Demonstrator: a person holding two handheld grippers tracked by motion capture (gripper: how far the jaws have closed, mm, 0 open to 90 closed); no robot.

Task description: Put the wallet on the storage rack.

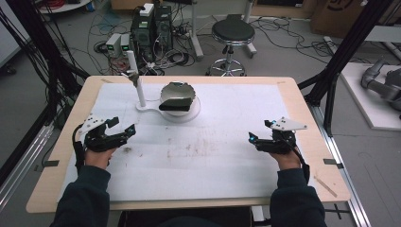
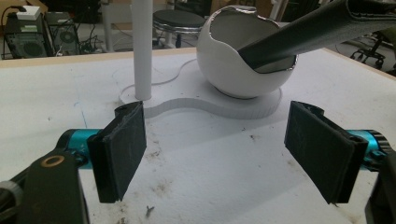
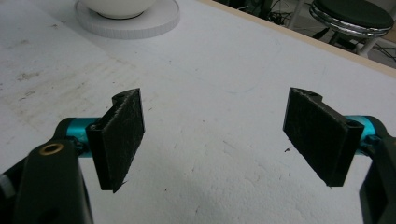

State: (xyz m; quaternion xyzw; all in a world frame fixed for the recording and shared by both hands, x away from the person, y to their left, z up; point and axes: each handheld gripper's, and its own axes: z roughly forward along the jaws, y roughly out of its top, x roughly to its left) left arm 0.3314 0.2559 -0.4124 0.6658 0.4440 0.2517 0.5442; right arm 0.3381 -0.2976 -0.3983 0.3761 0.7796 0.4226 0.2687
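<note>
A white egg-shaped bowl with a jagged silver rim stands on a round white base at the back middle of the table. A long dark flat object leans in the bowl and sticks out over its rim. A white post rises from the base's left lobe. My left gripper rests at the left of the table, open, with nothing between its pads; it faces the bowl from a short way off. My right gripper is at the right, open and empty, with bare sheet between its pads.
A white foam sheet with brownish smudges covers the wooden table. Behind the table are a black stool, computer boxes and loose cables on the floor. Black frame posts stand at both sides.
</note>
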